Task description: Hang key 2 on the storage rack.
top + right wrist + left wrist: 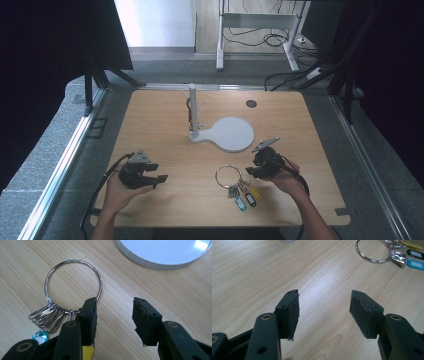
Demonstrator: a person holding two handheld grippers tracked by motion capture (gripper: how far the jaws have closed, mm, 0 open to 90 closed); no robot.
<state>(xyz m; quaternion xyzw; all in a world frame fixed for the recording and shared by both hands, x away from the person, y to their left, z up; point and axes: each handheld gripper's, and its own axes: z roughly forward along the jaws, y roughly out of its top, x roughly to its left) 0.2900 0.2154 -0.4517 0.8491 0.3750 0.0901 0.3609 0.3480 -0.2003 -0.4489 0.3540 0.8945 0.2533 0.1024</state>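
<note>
Two grippers sit low over the table (165, 210), and the right gripper (250, 171) is much the nearer to the key ring (228, 176), which lies flat just to its left with keys and tags fanned toward the person. In the right gripper view one pad overlaps the ring's rim while the other stands clear, jaws apart with nothing pinched. The left gripper (159, 179) waits well apart, jaws wide and empty. Behind stands a peg stand (192, 112) on its white base (232, 134); a closing move likely needs the ring between the pads.
</note>
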